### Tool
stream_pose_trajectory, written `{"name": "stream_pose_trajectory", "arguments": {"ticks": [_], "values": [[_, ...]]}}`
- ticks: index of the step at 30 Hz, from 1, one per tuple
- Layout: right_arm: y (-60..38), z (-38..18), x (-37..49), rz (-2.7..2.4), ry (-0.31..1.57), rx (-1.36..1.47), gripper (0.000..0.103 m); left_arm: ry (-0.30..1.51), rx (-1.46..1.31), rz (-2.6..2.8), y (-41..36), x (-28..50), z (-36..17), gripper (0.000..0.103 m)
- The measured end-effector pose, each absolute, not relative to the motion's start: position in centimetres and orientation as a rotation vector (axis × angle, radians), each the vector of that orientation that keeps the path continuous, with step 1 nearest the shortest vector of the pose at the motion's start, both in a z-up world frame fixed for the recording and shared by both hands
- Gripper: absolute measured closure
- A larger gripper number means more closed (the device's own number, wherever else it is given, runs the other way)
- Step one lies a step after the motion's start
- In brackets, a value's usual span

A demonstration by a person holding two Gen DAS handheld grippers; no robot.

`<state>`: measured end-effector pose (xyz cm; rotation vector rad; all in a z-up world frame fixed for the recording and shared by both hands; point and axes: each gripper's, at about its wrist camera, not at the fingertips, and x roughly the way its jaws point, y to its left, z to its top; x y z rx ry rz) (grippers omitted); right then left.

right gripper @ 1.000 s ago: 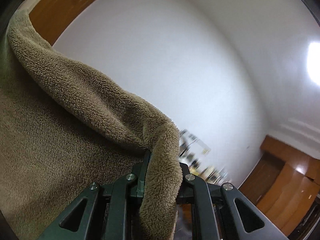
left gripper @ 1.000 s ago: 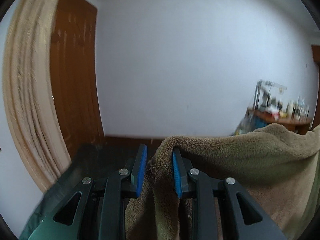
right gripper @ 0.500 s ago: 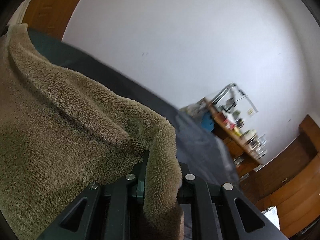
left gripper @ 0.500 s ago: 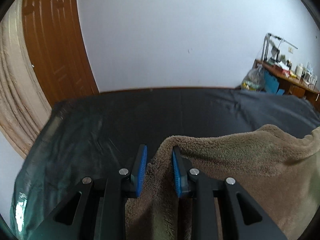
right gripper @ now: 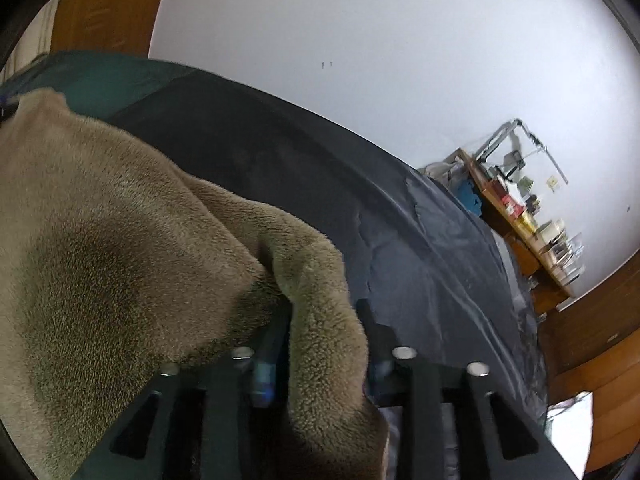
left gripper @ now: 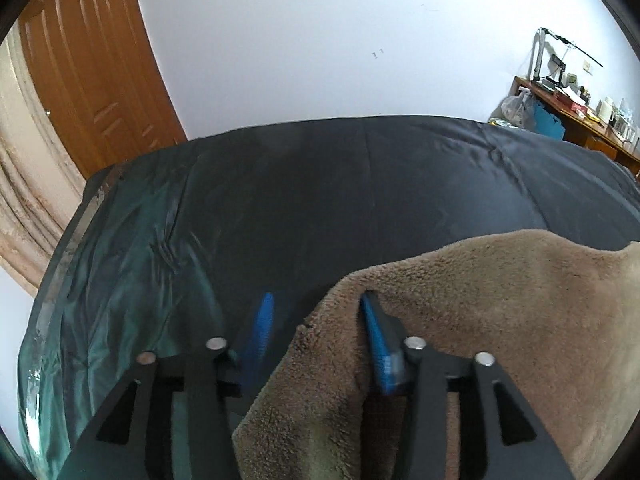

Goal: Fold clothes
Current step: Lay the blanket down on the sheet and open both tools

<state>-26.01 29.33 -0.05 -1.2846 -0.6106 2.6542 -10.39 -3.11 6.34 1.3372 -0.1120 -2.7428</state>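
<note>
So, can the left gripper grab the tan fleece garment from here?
Probably yes: the tan fleece garment sits between the open fingers of the left gripper, with nothing blocking it.

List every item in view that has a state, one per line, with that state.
left gripper: open, fleece between the spread fingers
right gripper: open, fleece fold draped between the fingers
brown fleece garment: lying partly spread on the bed
dark bed cover: spread out, wrinkled
wooden door: shut
</note>
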Motion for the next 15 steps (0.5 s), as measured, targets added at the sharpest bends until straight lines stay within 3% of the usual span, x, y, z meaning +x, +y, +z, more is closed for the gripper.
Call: {"name": "stream_pose_trajectory", "arguments": {"ticks": [7,15], "values": [[29.9,2.9,-20.9,2.755,-0.274,-1.316,0.044,-0.107,1.332,-2.76,-3.1,-9.9,7.0,0.044],[29.8,6.9,-19.0,2.846,-0.19,-1.247,0.044,-0.163,1.273,-2.831,-2.6,-8.4,9.4,0.038]]}}
